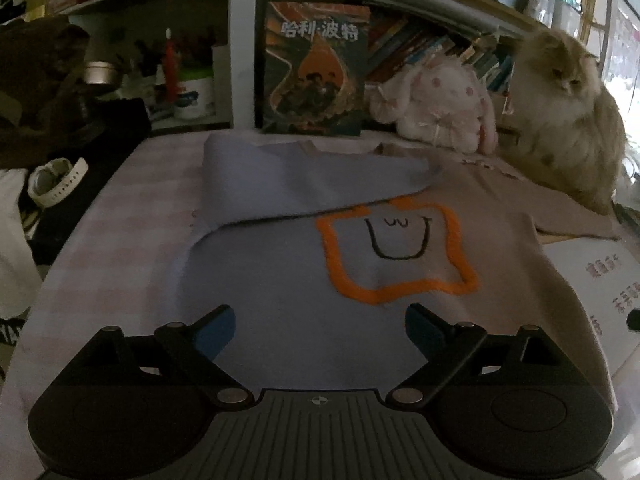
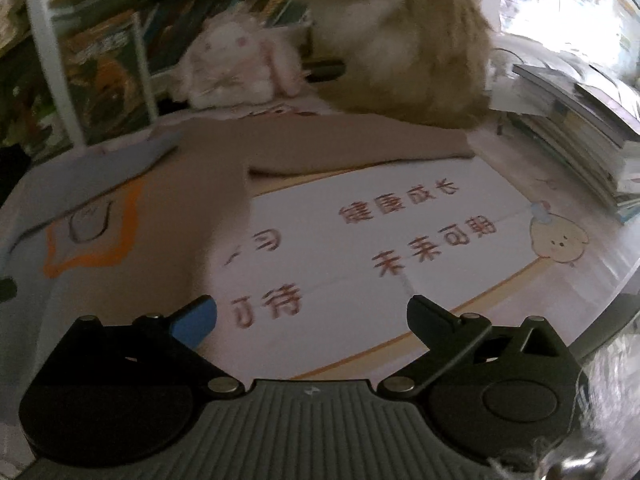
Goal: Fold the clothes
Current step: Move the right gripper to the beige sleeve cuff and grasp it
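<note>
A two-tone top [image 1: 280, 280], lavender on the left and tan on the right, lies flat on the table with an orange-outlined face patch [image 1: 396, 252] at its chest. Its left sleeve [image 1: 304, 178] is folded across the upper body. The left gripper [image 1: 320, 334] hovers open over the lower hem, nothing between its blue pads. In the right wrist view the same top [image 2: 160, 200] lies to the left, its tan sleeve [image 2: 360, 146] stretched out toward the cat. The right gripper [image 2: 312, 320] stands open over the printed mat, empty.
A fluffy cat [image 1: 572, 120] sits at the table's far right, on the sleeve's end [image 2: 400, 40]. A pink plush rabbit [image 1: 436, 108] and an upright book [image 1: 316, 68] stand behind the top. A printed mat [image 2: 400, 248] covers the right side; stacked books [image 2: 580, 136] lie beyond it. A white watch [image 1: 56, 182] rests at the left.
</note>
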Demonstrator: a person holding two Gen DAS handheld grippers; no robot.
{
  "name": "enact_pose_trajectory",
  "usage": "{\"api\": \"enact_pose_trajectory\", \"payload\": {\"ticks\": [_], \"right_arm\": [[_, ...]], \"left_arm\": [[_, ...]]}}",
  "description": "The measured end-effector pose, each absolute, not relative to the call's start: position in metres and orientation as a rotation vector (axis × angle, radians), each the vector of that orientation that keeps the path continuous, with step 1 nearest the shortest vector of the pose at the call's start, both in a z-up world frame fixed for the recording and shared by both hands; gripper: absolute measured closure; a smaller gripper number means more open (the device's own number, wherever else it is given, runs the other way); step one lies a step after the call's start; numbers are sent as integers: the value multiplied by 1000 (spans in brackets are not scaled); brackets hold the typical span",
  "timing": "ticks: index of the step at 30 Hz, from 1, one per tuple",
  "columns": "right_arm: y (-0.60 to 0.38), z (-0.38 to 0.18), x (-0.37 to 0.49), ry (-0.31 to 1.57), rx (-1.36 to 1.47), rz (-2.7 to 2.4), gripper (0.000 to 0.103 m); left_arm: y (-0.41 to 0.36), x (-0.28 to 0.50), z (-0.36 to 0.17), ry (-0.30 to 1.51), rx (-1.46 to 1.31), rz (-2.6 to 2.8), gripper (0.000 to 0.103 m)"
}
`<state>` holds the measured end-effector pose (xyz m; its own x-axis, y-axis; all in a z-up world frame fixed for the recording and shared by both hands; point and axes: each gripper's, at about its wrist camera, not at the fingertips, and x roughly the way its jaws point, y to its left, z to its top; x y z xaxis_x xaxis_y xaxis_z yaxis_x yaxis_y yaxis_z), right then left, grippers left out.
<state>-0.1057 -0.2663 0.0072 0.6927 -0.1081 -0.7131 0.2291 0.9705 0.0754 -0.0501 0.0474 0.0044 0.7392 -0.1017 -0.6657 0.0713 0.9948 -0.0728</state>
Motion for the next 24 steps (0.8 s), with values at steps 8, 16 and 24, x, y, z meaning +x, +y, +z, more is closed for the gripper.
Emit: {"api": "enact_pose_trajectory", "payload": {"ticks": [8, 16, 24], "right_arm": [[-322, -1, -68, 780, 170, -131, 1], [-402, -4, -15, 785, 177, -36, 1], [-482, -8, 38, 815, 193, 23, 1]], "left_arm": [[13, -41, 3, 761, -60, 23, 9], [-54, -41, 7, 772, -58, 122, 8], [-99, -58, 3, 809, -107, 225, 8]]}}
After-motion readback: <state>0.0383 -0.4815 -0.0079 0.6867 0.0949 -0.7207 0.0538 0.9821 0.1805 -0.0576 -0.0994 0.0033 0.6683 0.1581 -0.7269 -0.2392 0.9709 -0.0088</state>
